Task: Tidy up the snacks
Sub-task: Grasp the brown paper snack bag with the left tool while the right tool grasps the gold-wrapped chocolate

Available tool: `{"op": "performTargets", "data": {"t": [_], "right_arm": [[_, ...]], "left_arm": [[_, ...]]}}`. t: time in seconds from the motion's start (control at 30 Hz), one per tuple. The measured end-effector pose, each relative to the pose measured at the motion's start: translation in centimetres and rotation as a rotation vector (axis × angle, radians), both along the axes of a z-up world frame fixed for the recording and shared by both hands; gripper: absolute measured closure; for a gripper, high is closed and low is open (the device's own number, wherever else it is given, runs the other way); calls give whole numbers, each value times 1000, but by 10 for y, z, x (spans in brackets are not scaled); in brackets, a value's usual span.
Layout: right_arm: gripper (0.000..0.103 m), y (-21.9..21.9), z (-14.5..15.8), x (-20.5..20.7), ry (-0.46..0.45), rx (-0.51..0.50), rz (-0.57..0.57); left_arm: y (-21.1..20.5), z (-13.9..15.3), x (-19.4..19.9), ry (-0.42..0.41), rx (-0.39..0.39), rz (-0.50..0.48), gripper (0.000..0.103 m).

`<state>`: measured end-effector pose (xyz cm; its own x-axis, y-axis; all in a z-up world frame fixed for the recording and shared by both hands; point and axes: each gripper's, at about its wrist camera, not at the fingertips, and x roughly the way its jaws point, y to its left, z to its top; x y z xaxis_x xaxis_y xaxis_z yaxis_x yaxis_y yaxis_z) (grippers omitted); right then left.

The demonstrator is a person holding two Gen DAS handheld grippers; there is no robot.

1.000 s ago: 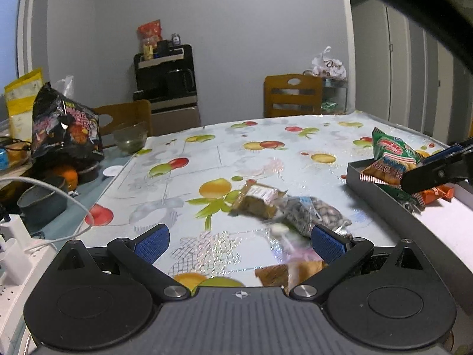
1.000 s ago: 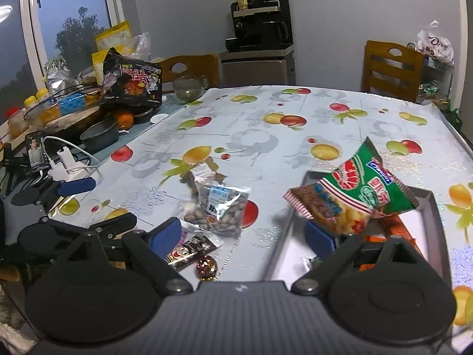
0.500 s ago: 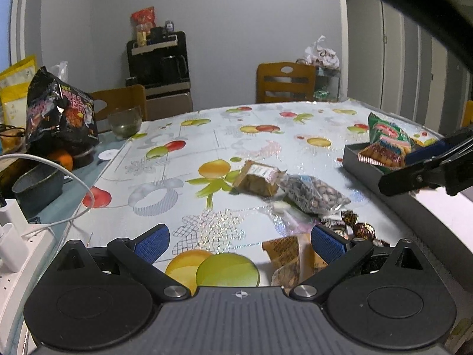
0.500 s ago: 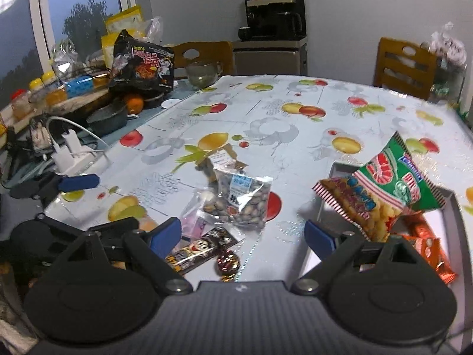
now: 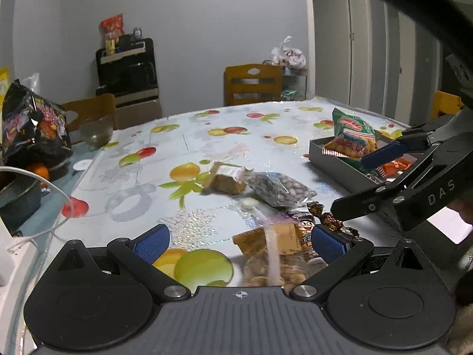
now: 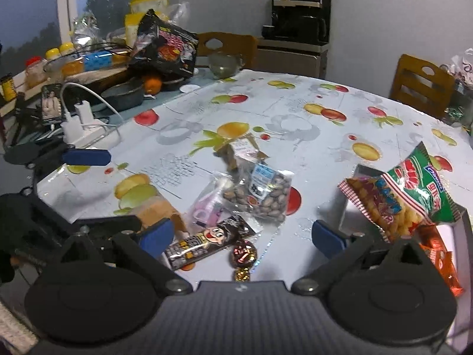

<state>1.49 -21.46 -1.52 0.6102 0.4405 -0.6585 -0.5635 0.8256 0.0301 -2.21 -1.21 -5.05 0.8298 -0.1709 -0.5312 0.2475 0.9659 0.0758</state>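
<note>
A grey tray (image 6: pixel 346 207) at the right holds a green and red snack bag (image 6: pixel 414 189) and an orange packet (image 6: pixel 440 254). Loose snacks lie left of it: a bag of nuts (image 6: pixel 260 195), a brown cookie pack (image 6: pixel 239 151), a pink packet (image 6: pixel 207 204), a dark chocolate bar (image 6: pixel 207 242) and wrapped candies (image 6: pixel 244 254). My right gripper (image 6: pixel 241 236) hangs over the bar and candies with its jaws opening, touching neither. My left gripper (image 5: pixel 240 242) is open over a clear bag of brown snacks (image 5: pixel 275 254), pads off it.
A black noodle bag (image 6: pixel 165 47), an orange, a dark pan and a power strip with a white cable (image 6: pixel 79 121) crowd the table's left edge. A glass bowl (image 6: pixel 224 62) stands at the far side. Wooden chairs (image 6: pixel 419 82) ring the table.
My right gripper has swung left and down, from over the tray to the loose snacks, and its jaws stand wider. The left gripper has tipped down a little toward the pile.
</note>
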Motion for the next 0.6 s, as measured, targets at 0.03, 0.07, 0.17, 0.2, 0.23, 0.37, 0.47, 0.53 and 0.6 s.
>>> {"op": "performTargets", "data": {"t": [0.03, 0.07, 0.17, 0.2, 0.23, 0.37, 0.47, 0.53, 0.6], "right_arm": [[2, 0, -1, 1, 9, 5, 1], [2, -1, -1, 2, 16, 8, 4], [2, 1, -3, 0, 21, -1, 20], [2, 1, -3, -1, 18, -9, 24], [2, 2, -4, -1, 16, -18, 28], [2, 4, -9, 0, 12, -48, 25], [9, 8, -15, 0, -6, -80, 30], [19, 10, -19, 1, -6, -95, 38], [27, 14, -23, 3, 1, -121, 49]], "left_arm": [[-1, -2, 3, 13, -2, 8, 0], [-2, -5, 6, 30, -4, 19, 0], [0, -11, 14, 65, -6, 52, 2], [1, -13, 15, 76, -10, 55, 3], [2, -15, 17, 87, -14, 57, 3], [4, -17, 17, 104, -16, 50, 16], [6, -17, 18, 108, -18, 62, 28], [7, -18, 19, 113, -24, 66, 33], [7, -18, 20, 118, -29, 61, 40]]}}
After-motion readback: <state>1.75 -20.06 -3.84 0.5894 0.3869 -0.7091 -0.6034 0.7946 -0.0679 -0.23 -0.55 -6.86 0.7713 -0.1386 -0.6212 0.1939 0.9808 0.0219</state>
